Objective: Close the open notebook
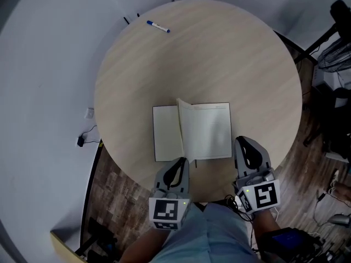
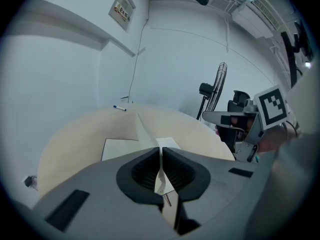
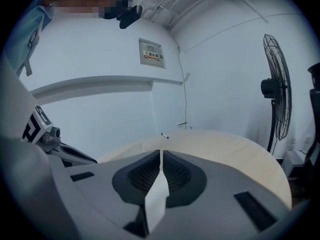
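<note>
- Notebook (image 1: pixel 167 136): lies open on the near half of the round wooden table (image 1: pixel 219 53), spine pointing away from the person. The left page is flat on the tabletop.
- Raised leaf (image 2: pixel 146 130): one leaf stands up from the spine and leans over the right-hand side. In the left gripper view its crease runs as a ridge straight towards that gripper's jaws.
- Left gripper (image 1: pixel 180 162): at the notebook's near edge, just by the spine. Its jaws are pressed together with only a thin slit between the pads, clamped on the near edge of the raised leaf.
- Right gripper (image 1: pixel 242 141): over the near rim of the table, just beside the notebook's near right corner and apart from it. Its jaws are closed together and hold nothing.
- Marker pen (image 1: pixel 158 26): white barrel with a blue cap, lying near the far left rim of the table, well apart from the notebook.
- Person: light blue clothing (image 1: pixel 203 240) shows at the bottom of the head view, between the two grippers.
- Surroundings: wood-patterned floor (image 1: pixel 299 158) around the table; a standing fan (image 3: pixel 277 84) by the white wall; a small sign (image 3: pixel 151 56) high on the wall.
</note>
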`<state>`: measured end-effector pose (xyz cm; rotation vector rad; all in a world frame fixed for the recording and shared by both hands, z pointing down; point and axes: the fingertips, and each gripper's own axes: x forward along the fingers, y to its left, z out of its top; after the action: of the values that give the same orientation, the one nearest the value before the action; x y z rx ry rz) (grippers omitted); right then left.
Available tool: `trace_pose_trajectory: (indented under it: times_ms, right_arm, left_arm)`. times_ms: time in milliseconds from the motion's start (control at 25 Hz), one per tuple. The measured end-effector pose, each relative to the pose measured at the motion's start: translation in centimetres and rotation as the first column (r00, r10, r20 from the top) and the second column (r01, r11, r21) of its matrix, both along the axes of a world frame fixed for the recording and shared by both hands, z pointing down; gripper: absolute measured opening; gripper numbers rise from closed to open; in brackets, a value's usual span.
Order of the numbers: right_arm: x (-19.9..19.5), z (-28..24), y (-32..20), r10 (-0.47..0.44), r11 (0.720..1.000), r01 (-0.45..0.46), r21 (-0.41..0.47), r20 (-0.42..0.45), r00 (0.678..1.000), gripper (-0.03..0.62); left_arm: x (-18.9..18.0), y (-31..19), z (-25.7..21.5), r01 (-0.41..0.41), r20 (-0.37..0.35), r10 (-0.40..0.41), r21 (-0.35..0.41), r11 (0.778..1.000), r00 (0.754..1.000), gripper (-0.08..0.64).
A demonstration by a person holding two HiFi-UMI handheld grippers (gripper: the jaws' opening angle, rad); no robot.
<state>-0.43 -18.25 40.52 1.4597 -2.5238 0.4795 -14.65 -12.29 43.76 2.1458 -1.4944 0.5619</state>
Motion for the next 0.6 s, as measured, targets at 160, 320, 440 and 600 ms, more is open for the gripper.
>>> trace_pose_trajectory:
  times_ms: [160, 320, 440, 600]
  right_arm:
    - [2.1, 0.3, 0.0, 0.024, 1.000, -0.024, -0.001, -0.004, 1.000, 0.049]
    - [3.7, 0.9, 0.3, 0.054, 0.999, -0.054, -0.010, -0.005, 0.999, 0.049]
    - [4.5, 1.2, 0.6, 0.085, 0.996, -0.085, -0.009, 0.003, 0.996, 0.049]
    - [6.3, 2.7, 1.7, 0.115, 0.992, -0.116, -0.043, -0.010, 0.993, 0.049]
  left_arm:
    - [2.4, -0.4, -0.3, -0.040, -0.017, 0.040, 0.004, 0.999, 0.999, 0.034]
    - [4.4, -0.5, 0.2, -0.088, -0.024, 0.088, 0.000, 0.996, 0.996, 0.034]
    - [5.6, -0.5, 0.7, -0.128, -0.027, 0.128, 0.001, 0.992, 0.991, 0.034]
    - [7.5, -0.9, 1.2, -0.164, -0.055, 0.164, 0.006, 0.986, 0.985, 0.034]
